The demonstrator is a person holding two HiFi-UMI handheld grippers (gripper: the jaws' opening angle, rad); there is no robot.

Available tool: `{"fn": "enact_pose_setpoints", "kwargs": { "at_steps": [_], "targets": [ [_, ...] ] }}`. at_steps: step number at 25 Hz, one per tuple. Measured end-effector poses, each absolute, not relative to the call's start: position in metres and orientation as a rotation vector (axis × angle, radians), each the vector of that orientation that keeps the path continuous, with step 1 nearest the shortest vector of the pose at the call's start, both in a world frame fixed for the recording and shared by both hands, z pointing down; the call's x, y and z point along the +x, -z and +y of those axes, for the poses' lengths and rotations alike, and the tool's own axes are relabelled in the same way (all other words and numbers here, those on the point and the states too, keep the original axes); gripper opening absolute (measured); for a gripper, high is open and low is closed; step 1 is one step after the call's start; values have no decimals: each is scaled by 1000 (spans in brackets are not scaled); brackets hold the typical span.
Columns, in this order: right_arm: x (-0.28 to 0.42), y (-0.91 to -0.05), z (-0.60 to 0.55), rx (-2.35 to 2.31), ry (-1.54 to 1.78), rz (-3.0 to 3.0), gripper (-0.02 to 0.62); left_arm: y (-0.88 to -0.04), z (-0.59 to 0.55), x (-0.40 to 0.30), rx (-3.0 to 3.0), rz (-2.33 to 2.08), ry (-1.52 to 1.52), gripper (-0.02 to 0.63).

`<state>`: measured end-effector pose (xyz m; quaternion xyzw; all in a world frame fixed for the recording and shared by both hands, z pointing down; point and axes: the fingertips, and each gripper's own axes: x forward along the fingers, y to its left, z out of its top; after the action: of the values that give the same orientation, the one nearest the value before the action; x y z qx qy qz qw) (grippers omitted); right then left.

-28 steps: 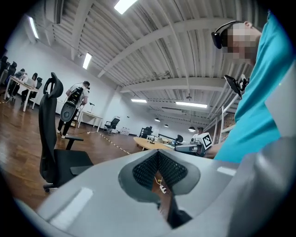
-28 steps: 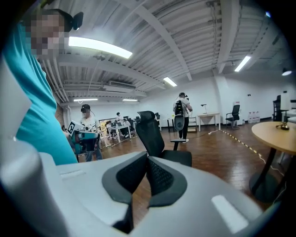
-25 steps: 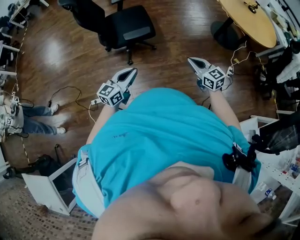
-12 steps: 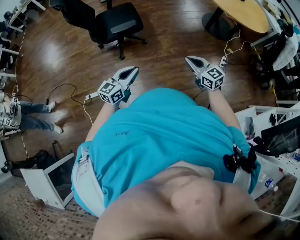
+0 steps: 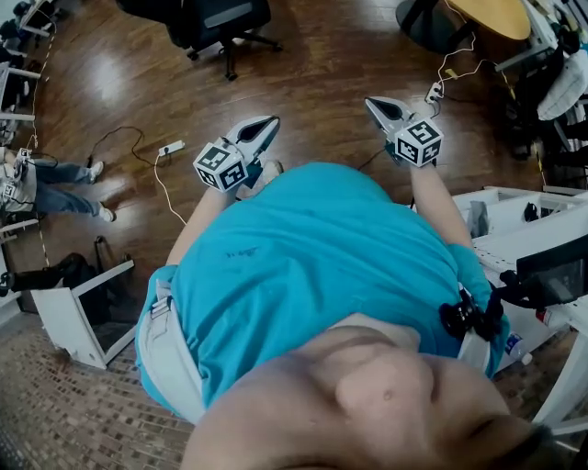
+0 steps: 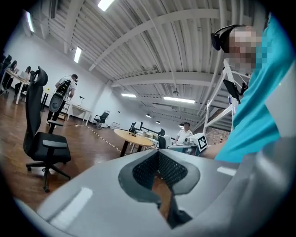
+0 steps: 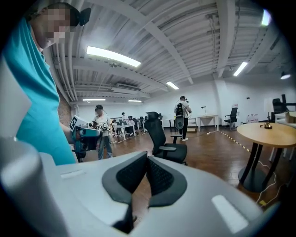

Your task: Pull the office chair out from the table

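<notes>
The black office chair (image 5: 216,18) stands on the wood floor at the head view's top left, well away from the round wooden table (image 5: 491,14) at the top right. Both grippers are held up in front of my chest, far from the chair. My left gripper (image 5: 267,123) is shut and empty; in its own view the chair (image 6: 41,139) stands at the left and the table (image 6: 134,138) in the middle distance. My right gripper (image 5: 373,104) is also shut on nothing; its view shows the chair (image 7: 164,139) straight ahead and the table (image 7: 273,132) to the right.
A power strip with cable (image 5: 170,147) lies on the floor left of the left gripper. A seated person's legs (image 5: 64,174) are at the far left, an open white case (image 5: 78,317) at lower left, white shelving (image 5: 514,220) on the right. Other people (image 7: 99,122) stand farther off.
The chair and the table have slid toward the top edge of the head view, so I have backed away from them. Both grippers stay shut and raised.
</notes>
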<state>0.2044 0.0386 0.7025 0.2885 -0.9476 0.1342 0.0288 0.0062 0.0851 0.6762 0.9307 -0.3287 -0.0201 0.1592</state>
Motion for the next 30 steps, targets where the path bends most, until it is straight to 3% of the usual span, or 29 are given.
{"fn": "enact_pose_setpoints", "kwargs": {
  "at_steps": [12,21,30],
  "targets": [
    [167,-671,123,991,-365,-2931,-11,-656,173,-57,2717,-937,70,0],
    [28,-709,215,886,-401,-2913,-11,-688,253,-203,2714,-1026,61,2],
    [60,-699,232,830,-331,-2982,-11,-688,292,-172,2703,-1113,106,0]
  ]
}}
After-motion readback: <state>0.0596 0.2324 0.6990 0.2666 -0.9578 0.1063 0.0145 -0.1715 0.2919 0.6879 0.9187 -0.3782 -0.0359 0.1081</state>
